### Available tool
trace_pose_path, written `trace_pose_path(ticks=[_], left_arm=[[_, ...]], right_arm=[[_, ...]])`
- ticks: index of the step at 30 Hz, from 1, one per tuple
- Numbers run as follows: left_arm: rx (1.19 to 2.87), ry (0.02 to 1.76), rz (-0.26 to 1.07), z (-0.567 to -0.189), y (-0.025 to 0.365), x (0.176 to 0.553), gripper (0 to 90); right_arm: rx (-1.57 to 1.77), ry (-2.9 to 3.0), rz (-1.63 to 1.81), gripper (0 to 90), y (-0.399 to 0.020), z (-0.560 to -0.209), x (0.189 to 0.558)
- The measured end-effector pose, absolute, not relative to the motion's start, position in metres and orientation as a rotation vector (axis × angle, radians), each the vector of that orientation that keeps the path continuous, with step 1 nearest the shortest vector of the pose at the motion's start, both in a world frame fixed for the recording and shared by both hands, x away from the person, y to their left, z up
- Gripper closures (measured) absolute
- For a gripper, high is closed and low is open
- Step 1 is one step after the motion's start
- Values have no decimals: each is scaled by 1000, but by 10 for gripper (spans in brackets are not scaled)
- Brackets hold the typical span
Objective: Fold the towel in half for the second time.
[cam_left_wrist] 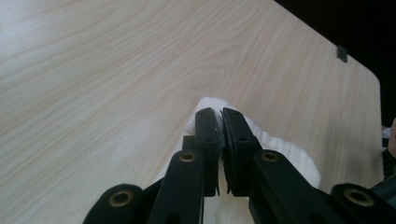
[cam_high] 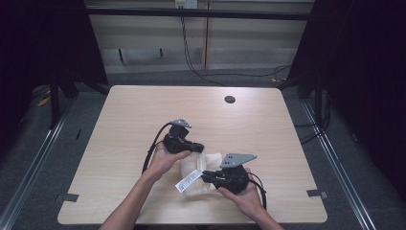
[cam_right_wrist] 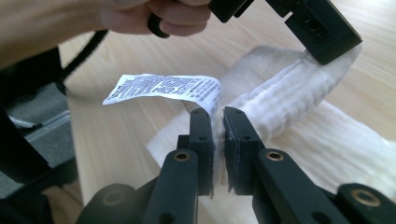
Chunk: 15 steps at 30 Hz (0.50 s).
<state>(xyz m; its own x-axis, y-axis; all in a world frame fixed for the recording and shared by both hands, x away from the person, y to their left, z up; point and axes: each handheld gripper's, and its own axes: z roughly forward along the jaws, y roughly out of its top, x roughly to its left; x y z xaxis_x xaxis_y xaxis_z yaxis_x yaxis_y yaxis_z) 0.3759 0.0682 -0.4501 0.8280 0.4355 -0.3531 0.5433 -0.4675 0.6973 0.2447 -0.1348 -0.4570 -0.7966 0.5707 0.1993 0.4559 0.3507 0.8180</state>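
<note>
On table (cam_high: 119,143), both tools pinching cream cloth (cam_high: 210,160), label (cam_high: 188,180) between.

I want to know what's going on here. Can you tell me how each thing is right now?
Left tool: shut on the cloth's edge.
Right tool: shut on the cloth by its label.
Cloth: cream, folded, lifted between both tools.
Label: sticking out, bent.
Table: holds the cloth.

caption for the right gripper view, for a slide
Right gripper pinching the hem of a cream cloth beside its printed care label, left gripper clamping the far end.
</note>
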Motion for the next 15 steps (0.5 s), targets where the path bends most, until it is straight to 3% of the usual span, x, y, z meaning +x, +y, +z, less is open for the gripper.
trace_pose_path(ticks=[11,15], left_arm=[[2198,748,-195,-479,34,387,855],[2198,757,-211,-485,28,389,842]], right_arm=[[1043,2497,1314,794,-156,-480,248],[1081,2486,1277,704,-163,-486,248]])
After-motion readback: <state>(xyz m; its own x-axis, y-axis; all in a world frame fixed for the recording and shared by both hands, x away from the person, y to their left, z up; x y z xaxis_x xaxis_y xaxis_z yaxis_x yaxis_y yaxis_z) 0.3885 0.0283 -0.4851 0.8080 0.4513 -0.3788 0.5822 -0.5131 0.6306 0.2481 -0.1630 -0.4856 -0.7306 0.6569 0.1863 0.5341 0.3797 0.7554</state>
